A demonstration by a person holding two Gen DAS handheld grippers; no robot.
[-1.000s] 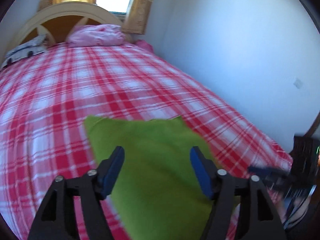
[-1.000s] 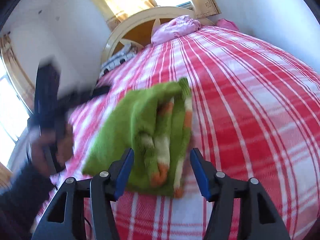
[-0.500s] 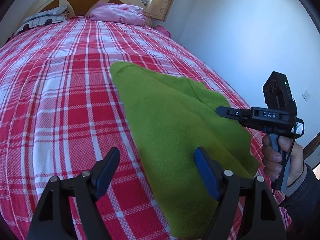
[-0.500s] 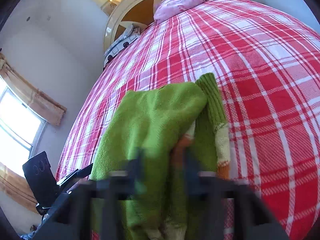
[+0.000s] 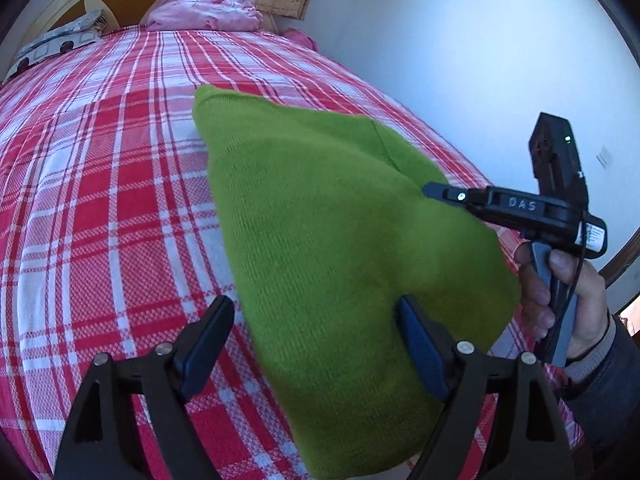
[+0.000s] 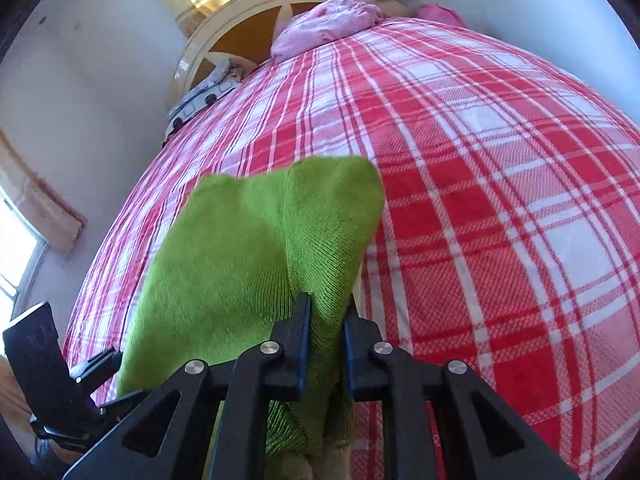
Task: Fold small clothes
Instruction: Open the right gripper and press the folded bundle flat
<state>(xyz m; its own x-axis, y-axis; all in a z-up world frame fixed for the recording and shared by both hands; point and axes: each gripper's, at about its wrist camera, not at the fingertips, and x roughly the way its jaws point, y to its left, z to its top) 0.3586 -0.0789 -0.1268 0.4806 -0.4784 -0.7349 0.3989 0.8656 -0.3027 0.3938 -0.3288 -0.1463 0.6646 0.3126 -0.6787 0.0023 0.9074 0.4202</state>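
Observation:
A green knitted garment (image 5: 320,200) lies folded on the red and white checked bed cover (image 5: 100,200). My left gripper (image 5: 314,308) hovers over its near edge. Its jaws are wide and still opening, with the cloth below them but nothing pinched. In the right wrist view my right gripper (image 6: 327,304) is shut on a thick raised fold of the green garment (image 6: 260,248). Those jaws are easing open slightly, and the fold is still pressed between the pads. The right gripper (image 5: 512,204) also shows in the left view at the garment's right edge, held by a hand (image 5: 560,288).
A pink pillow (image 5: 204,12) and a patterned pillow (image 5: 52,44) lie by the cream headboard (image 6: 224,28) at the far end. A white wall (image 5: 440,40) runs along the bed's right side. The left gripper's body (image 6: 60,380) shows at the lower left of the right view.
My right gripper closed on the garment's folded edge and drew it over, hiding the striped part. My left gripper sank closer to the cloth with wider jaws.

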